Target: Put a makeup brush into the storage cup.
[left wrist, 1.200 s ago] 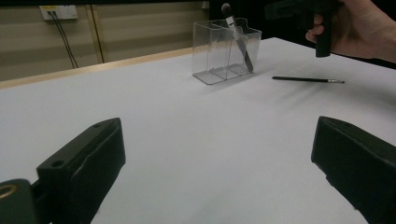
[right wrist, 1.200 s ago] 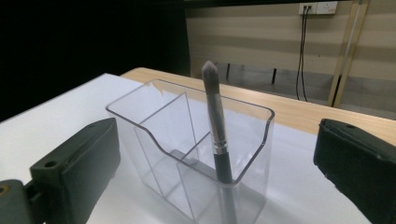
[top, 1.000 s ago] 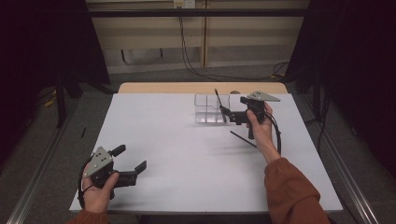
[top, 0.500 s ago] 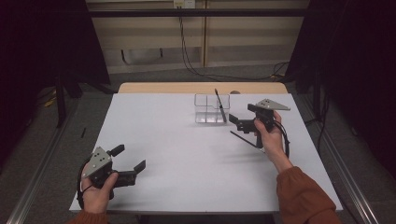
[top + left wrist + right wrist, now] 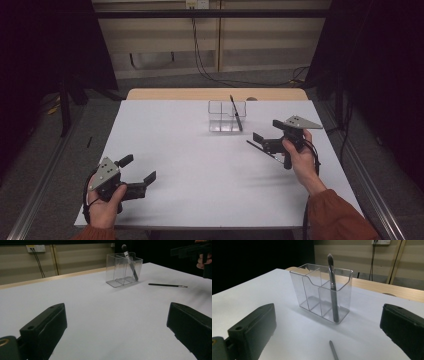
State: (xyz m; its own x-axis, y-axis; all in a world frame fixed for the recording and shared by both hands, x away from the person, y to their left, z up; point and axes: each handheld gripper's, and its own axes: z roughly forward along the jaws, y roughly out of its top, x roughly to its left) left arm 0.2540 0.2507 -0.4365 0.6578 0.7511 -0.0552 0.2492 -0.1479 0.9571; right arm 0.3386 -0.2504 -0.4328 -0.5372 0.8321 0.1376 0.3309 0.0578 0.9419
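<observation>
hovering my right gripper (image 5: pixel 261 141), fingers spread, over the loose brush (image 5: pixel 334 351) on the table (image 5: pixel 200 165) near the organizer (image 5: pixel 322 293); left gripper (image 5: pixel 137 172) fingers spread, empty.

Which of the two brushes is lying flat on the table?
The thin brush near the right gripper lies flat on the table; the other brush stands in the clear organizer.

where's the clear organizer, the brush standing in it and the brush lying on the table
clear organizer (image 5: pixel 310 293), right gripper view, front wall
standing brush (image 5: pixel 333 293), right gripper view, mid handle
lying brush (image 5: pixel 166 285), left gripper view, mid handle
</observation>
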